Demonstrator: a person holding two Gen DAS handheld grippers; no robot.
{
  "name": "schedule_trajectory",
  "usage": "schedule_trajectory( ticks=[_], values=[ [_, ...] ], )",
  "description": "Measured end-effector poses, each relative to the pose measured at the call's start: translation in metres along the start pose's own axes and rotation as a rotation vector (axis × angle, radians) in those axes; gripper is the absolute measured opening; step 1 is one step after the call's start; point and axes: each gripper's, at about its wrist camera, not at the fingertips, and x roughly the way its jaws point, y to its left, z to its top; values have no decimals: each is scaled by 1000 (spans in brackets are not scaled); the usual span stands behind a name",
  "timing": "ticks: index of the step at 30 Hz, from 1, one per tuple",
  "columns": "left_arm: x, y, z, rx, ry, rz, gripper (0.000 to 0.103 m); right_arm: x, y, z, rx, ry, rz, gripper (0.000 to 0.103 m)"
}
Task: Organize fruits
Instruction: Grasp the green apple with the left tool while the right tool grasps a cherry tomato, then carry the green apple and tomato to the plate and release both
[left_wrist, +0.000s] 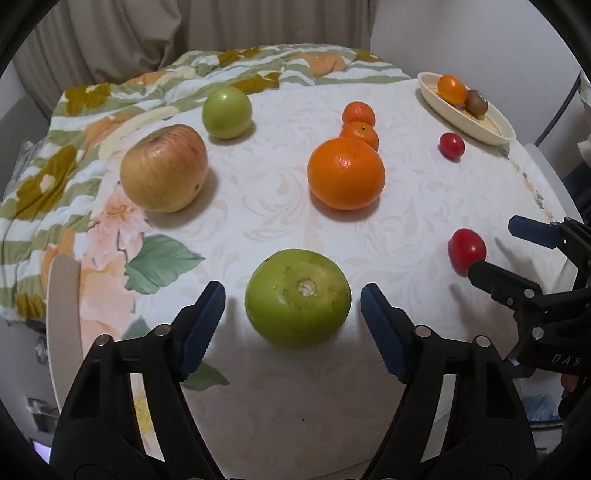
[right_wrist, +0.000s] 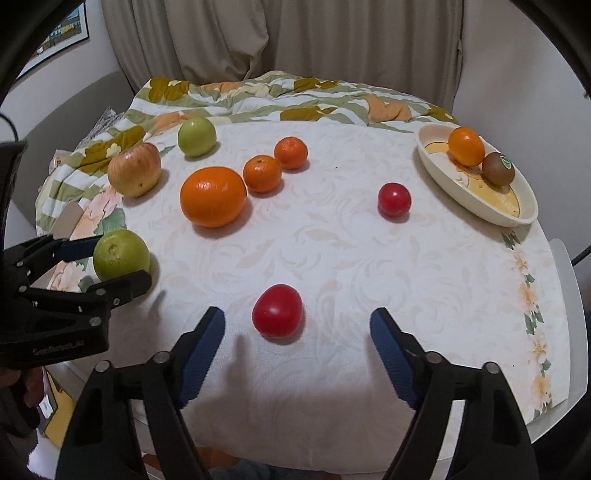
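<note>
Fruits are scattered all over a round table (right_wrist: 480, 295) covered with a pale patterned cloth, so a quick count first: two green apples, one reddish-yellow apple, one big orange, two small mandarins and two red tomatoes are seen loose on the cloth, and one more small orange plus one kiwi are already held in the cream dish.

Nearest of all, the big green apple (left_wrist: 297, 297) is framed between the blue pads of the left gripper (left_wrist: 293, 318), stem end turned up. The jaws are spread wider than the fruit, with a gap left on both sides, so nothing is gripped. Same deal on the other side: the near tomato (right_wrist: 277, 311) is sat just ahead of the right gripper (right_wrist: 297, 332), whose jaws are open and well clear of it.

Further back, the big orange (right_wrist: 213, 196) is lined up with the two mandarins (right_wrist: 262, 178) (right_wrist: 290, 152) in a touching diagonal row. The reddish-yellow apple (left_wrist: 164, 168) and the smaller green apple (left_wrist: 226, 113) are found toward the left edge, by a bunched-up floral blanket (left_wrist: 55, 166). The second tomato (right_wrist: 394, 199) is parked alone on the right.

Farthest off, the dish (right_wrist: 476, 199) is set near the back right rim, with the small orange (right_wrist: 466, 145) and kiwi (right_wrist: 498, 168) touching inside it.
</note>
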Motion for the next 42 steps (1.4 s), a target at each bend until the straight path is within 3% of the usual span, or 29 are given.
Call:
schedule_trajectory(
  ticks=[2, 17, 21, 32, 42],
  values=[
    [5, -1, 1, 5, 15, -8, 61, 3, 1, 0, -4, 6, -2, 73],
    [0, 6, -8, -15, 18, 16, 61, 18, 9, 1, -45, 44, 23, 45],
    [-3, 11, -12, -39, 19, 25, 61, 24, 13, 2, -59, 57, 23, 30],
    [-25, 25, -15, -103, 7, 44, 61, 7, 15, 15, -82, 22, 30, 28],
    [-73, 25, 10, -114, -66, 33, 61, -39, 16, 37, -99, -48, 21, 28]
  ],
)
